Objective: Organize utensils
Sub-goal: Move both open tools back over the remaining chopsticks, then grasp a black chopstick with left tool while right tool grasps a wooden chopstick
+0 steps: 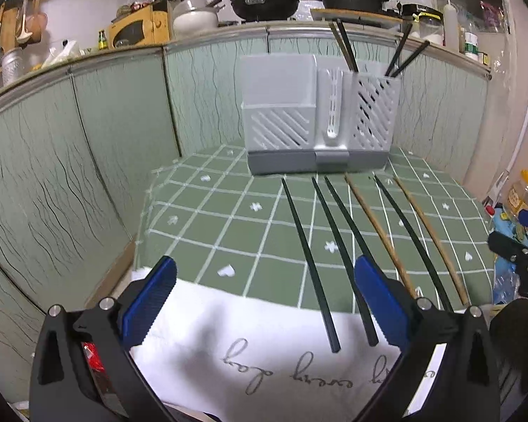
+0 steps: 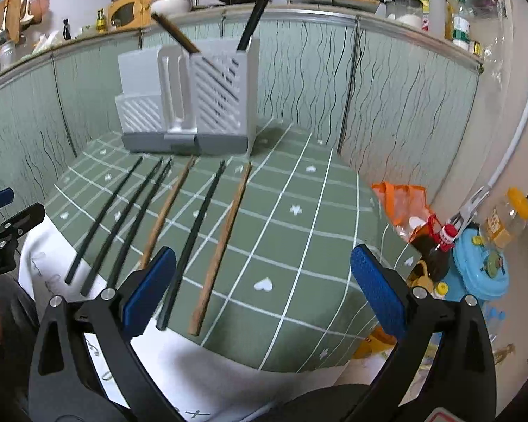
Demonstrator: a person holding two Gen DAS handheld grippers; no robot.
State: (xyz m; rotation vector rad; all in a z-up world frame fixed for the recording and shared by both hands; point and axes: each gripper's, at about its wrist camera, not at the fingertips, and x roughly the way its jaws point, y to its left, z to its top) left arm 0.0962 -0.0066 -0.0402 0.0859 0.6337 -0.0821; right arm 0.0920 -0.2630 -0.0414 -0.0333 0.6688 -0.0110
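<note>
Both hand-held grippers, left (image 1: 264, 307) and right (image 2: 262, 295), gape empty over six chopsticks (image 2: 214, 218).

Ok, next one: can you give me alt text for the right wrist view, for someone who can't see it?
Six loose chopsticks, four black and two brown wooden, lie side by side on a green grid-patterned tablecloth before a grey slotted plastic utensil holder that already holds some chopsticks. The right hand-held gripper hovers open and empty at the near table edge.
</note>
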